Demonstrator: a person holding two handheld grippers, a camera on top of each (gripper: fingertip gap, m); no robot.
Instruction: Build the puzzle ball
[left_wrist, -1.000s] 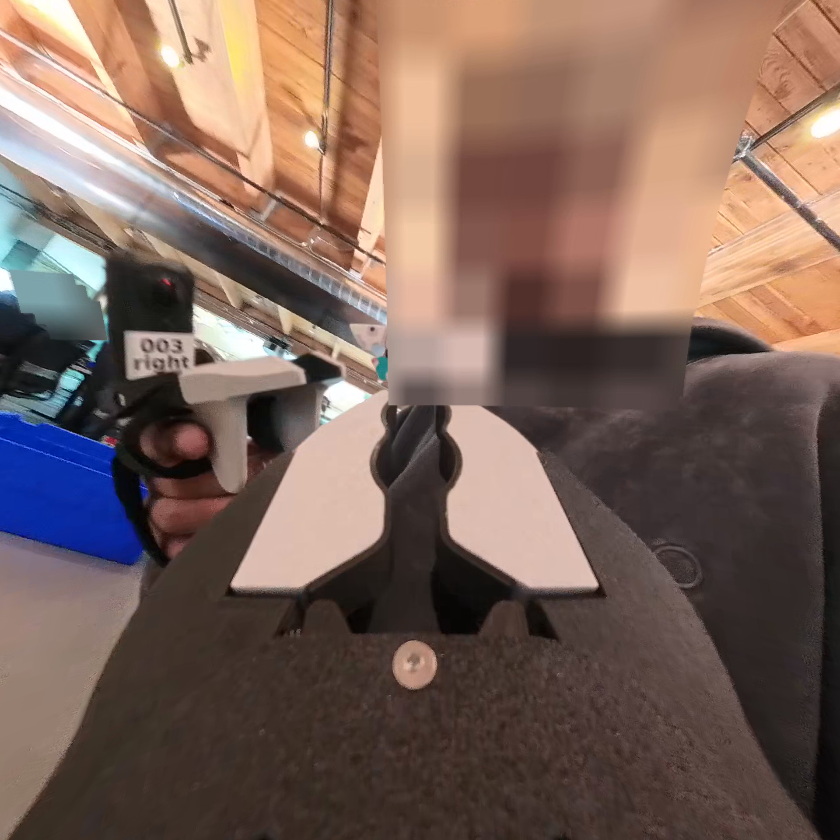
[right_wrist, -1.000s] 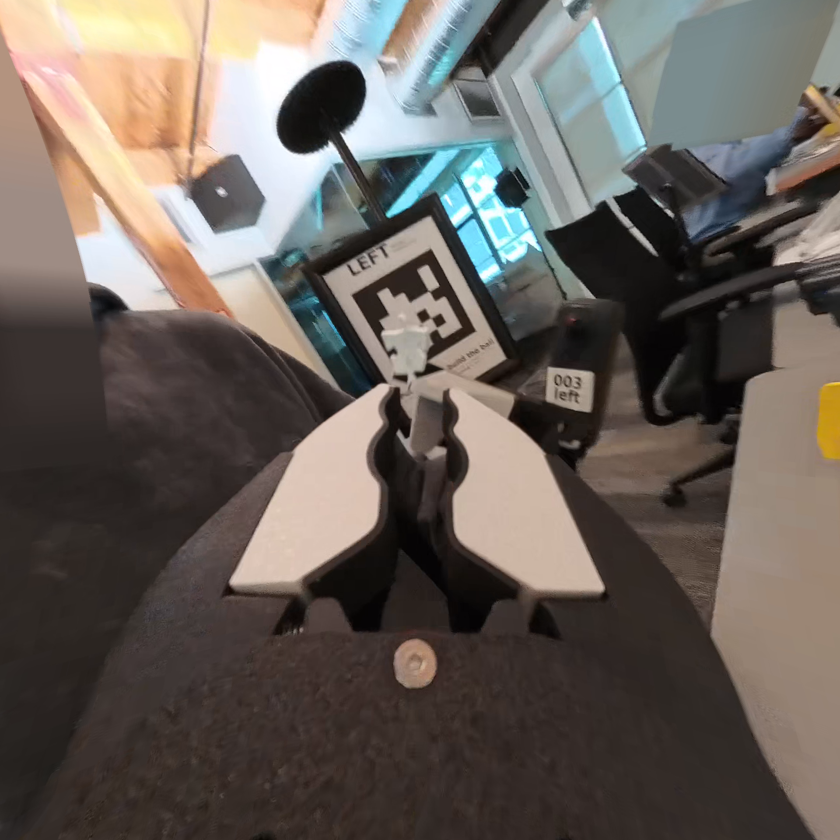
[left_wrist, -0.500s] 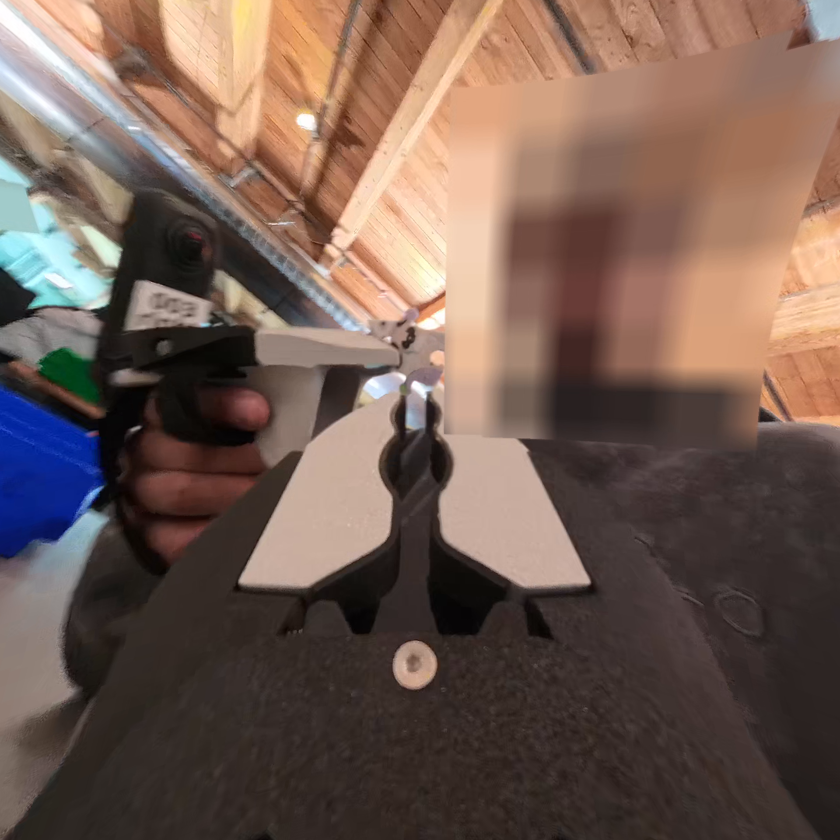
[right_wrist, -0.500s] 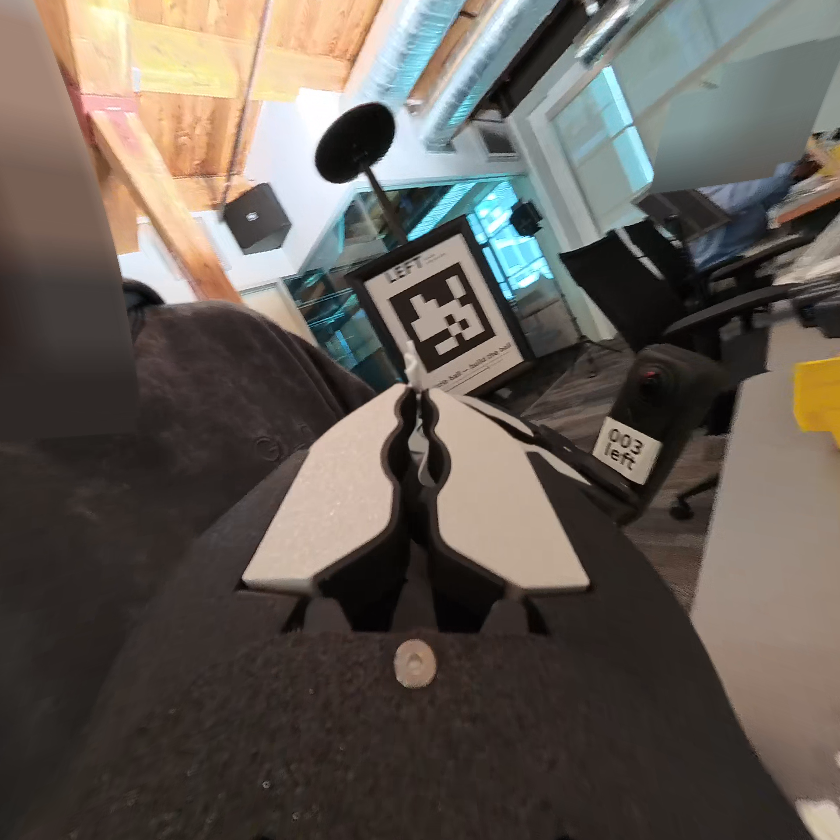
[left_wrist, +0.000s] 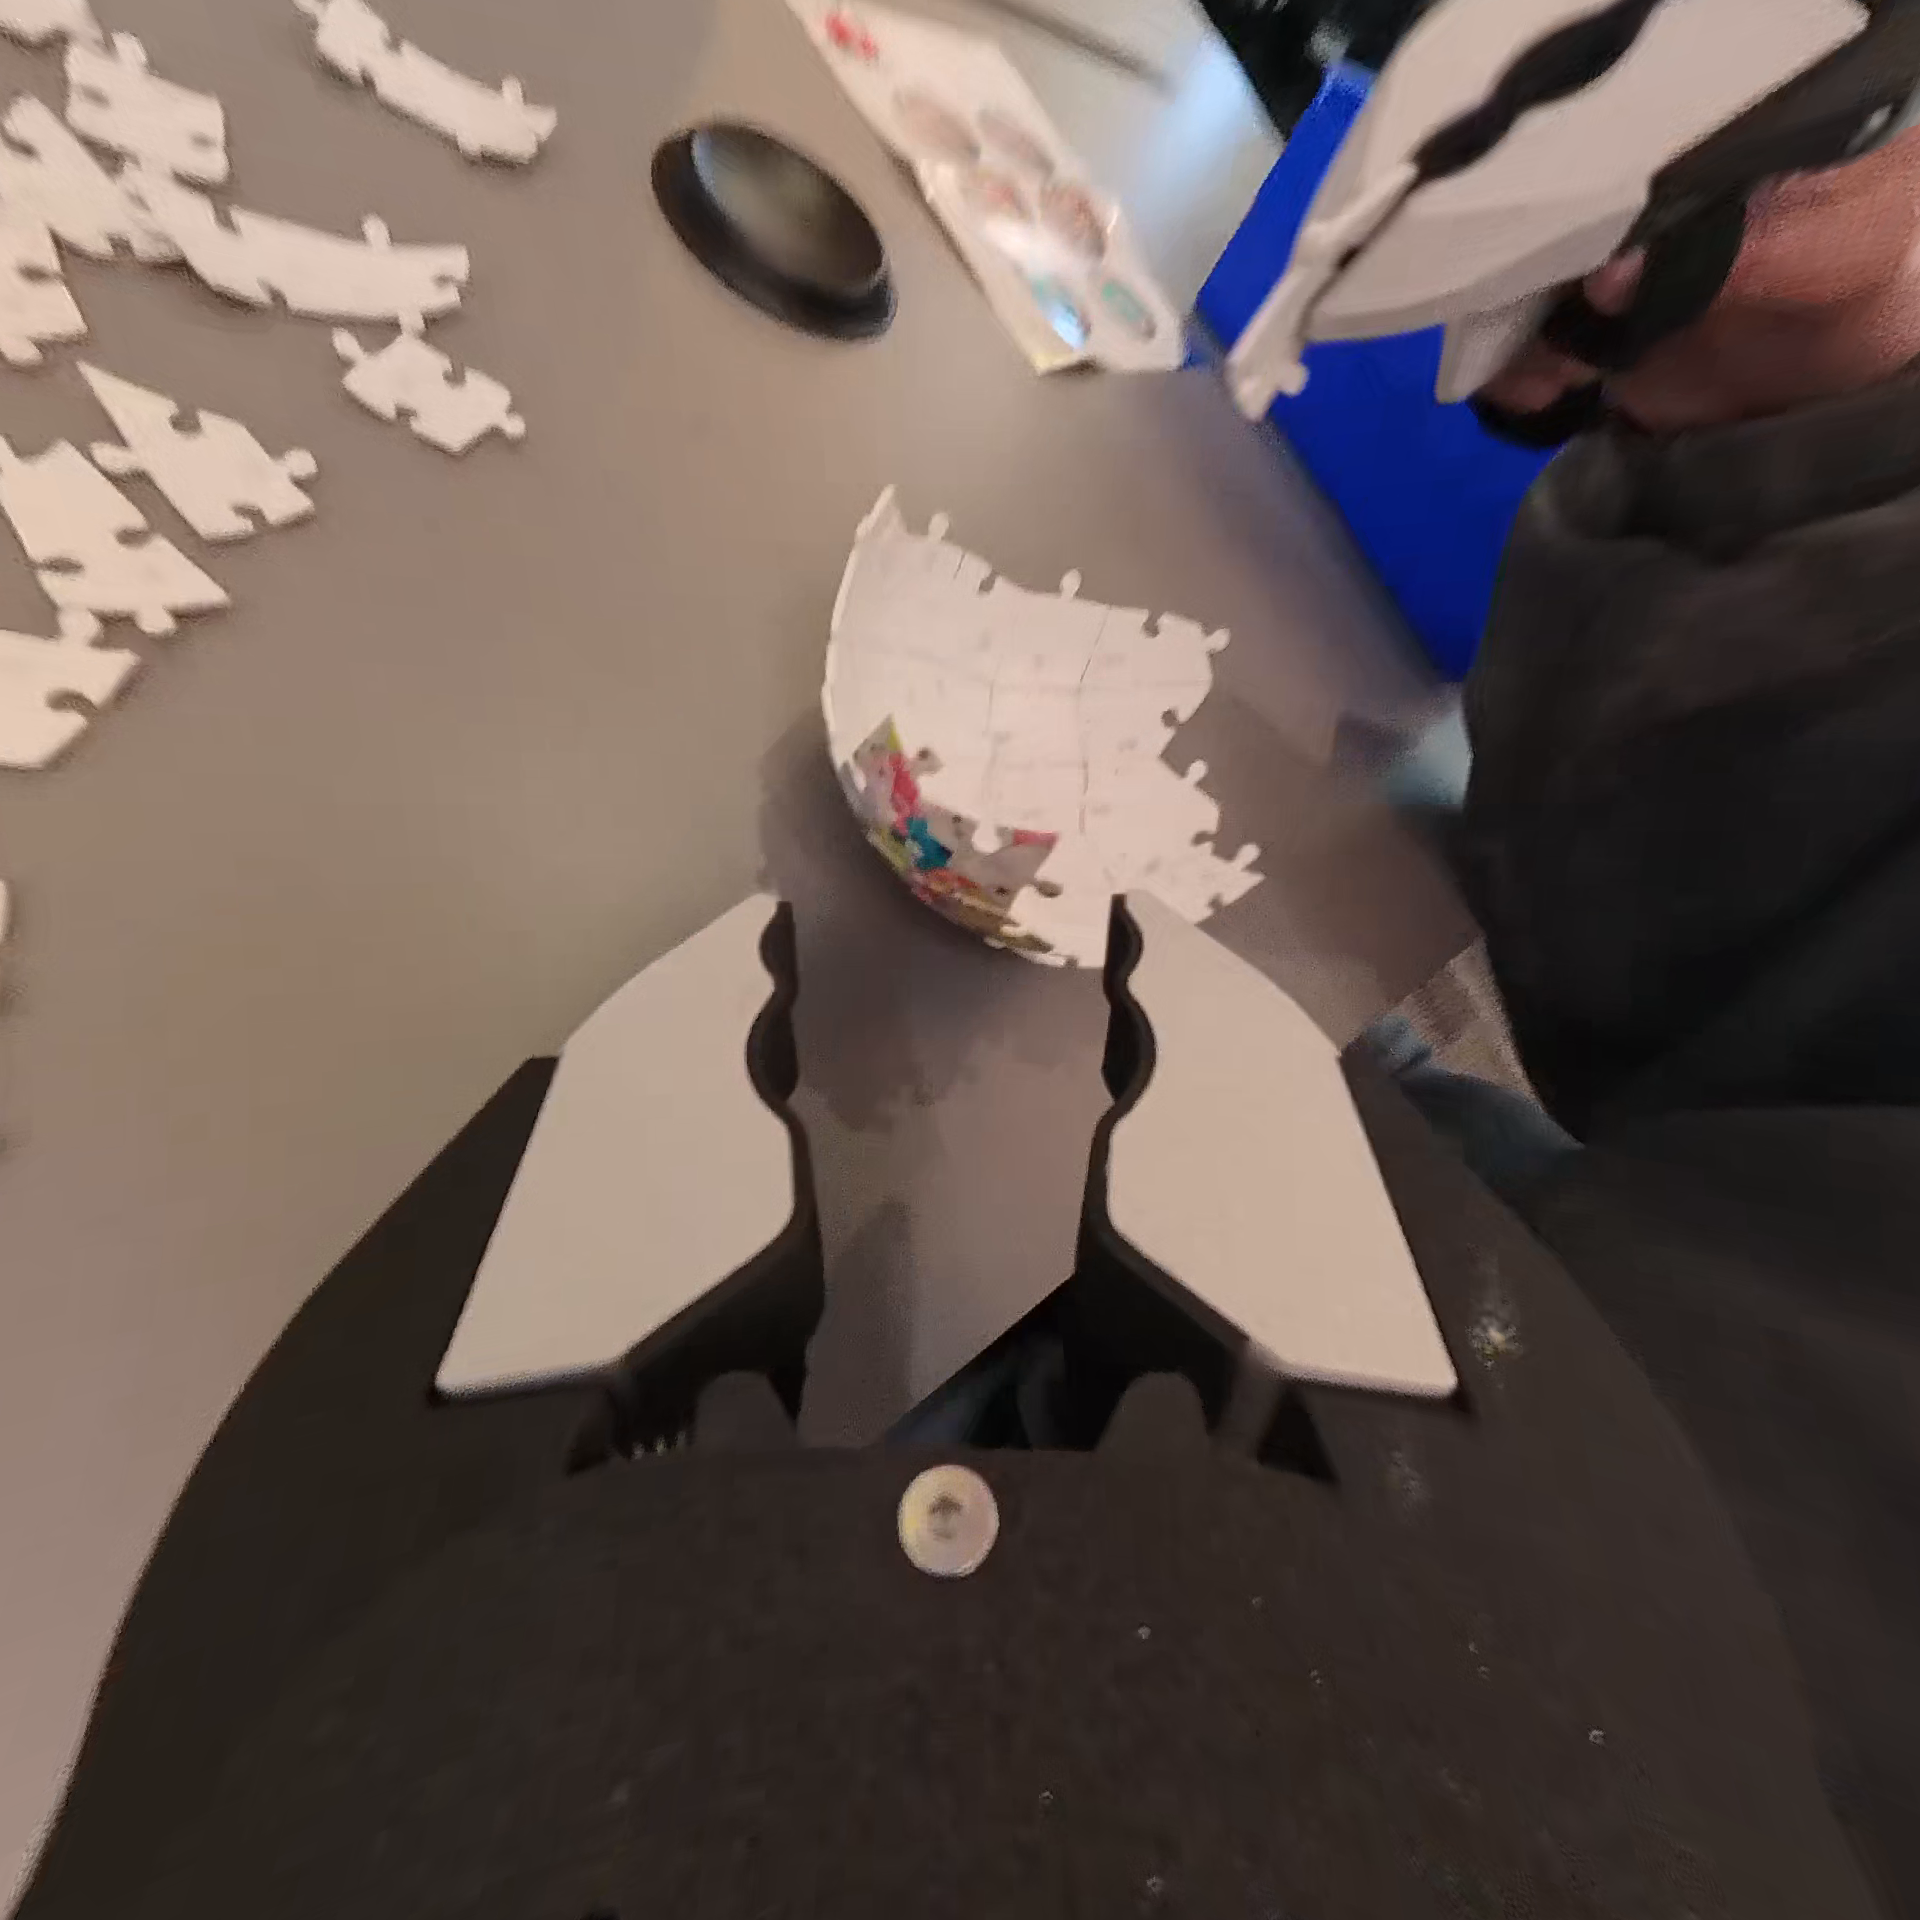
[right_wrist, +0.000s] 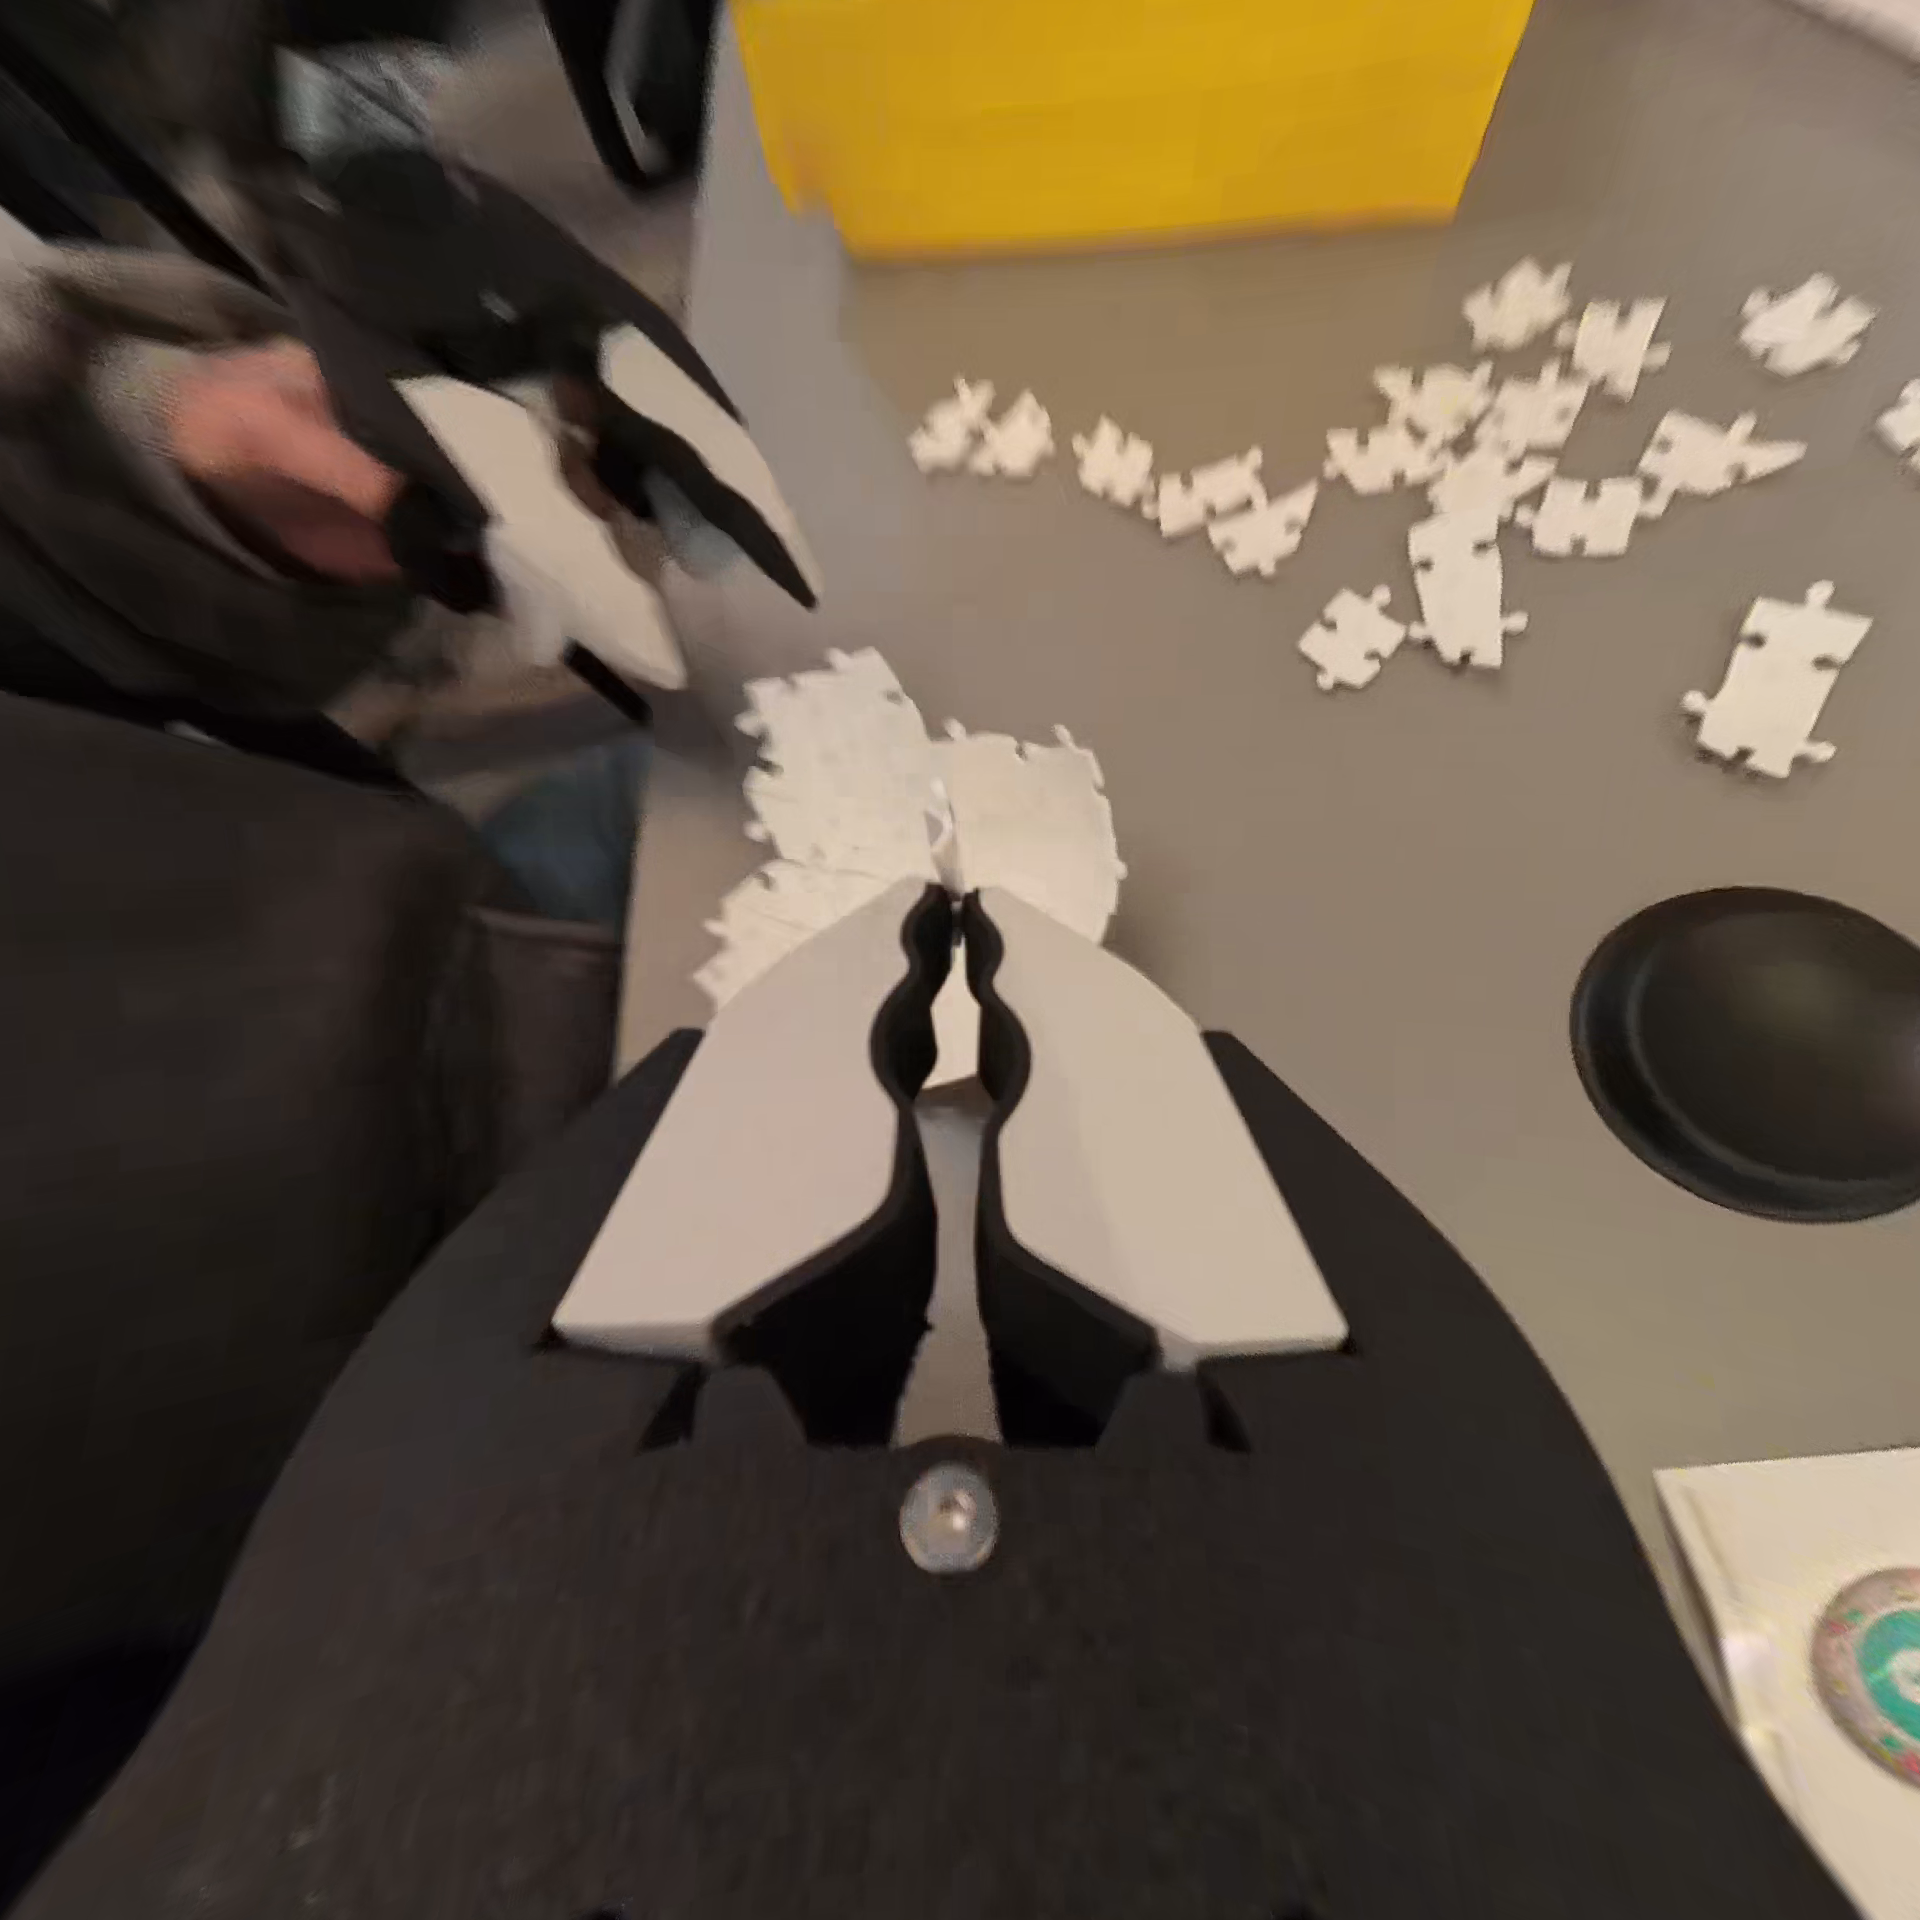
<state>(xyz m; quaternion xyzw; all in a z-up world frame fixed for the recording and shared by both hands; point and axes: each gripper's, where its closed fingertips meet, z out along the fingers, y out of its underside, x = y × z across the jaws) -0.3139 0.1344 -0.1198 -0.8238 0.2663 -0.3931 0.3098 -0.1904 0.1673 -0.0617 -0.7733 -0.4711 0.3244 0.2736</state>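
From my left wrist view, the half-built puzzle ball (left_wrist: 1029, 758) sits on the table (left_wrist: 520, 779) just ahead of my left gripper (left_wrist: 945, 925). Loose pieces (left_wrist: 197, 468) lie far left, a round recess (left_wrist: 774, 223) behind, the sheet (left_wrist: 1029, 197) right of it.

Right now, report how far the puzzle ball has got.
Done: a partial shell, roughly a bowl of joined pieces, sits on the grey table.
In hand: the right hand-held gripper pinches a white puzzle piece; the left hand-held gripper is open and empty.
Left: many loose pieces lie scattered, unjoined.
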